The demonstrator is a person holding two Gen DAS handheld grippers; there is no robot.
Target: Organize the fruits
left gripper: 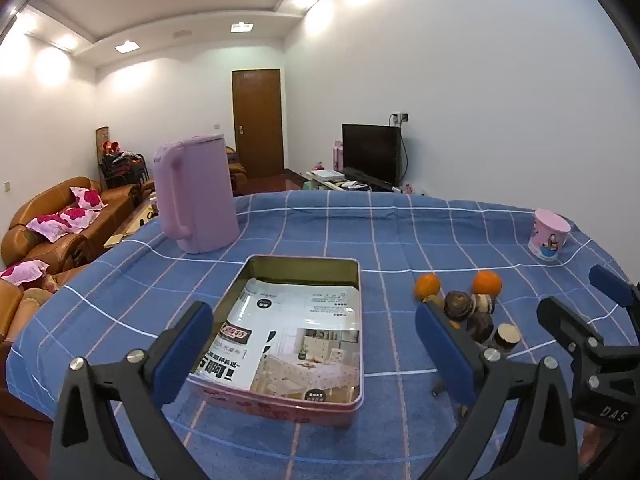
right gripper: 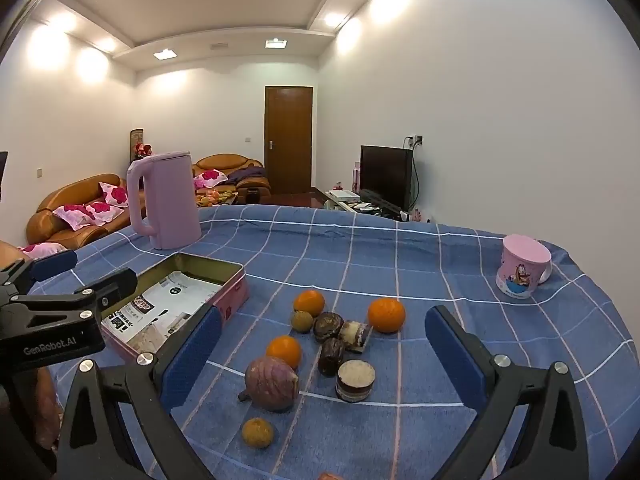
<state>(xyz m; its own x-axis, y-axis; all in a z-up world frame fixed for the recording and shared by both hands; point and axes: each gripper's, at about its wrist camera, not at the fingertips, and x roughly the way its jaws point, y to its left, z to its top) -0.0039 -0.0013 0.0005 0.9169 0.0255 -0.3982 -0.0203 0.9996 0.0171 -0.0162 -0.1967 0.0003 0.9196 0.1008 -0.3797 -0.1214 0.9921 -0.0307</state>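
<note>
Left tongs (left gripper: 314, 354) and right tongs (right gripper: 324, 360) gape wide, empty

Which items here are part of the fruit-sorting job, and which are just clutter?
Job:
oranges
purple fruit
small brown fruits
dark cut pieces
tin box
left gripper, open
right gripper, open

Lying about:
pink kettle
pink mug

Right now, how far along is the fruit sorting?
Done: nothing; the tin holds only a paper liner. In hand: nothing; left gripper and right gripper are both open and empty. Left: every fruit, including three oranges and a purple fruit, still lies on the blue cloth beside the tin.
</note>
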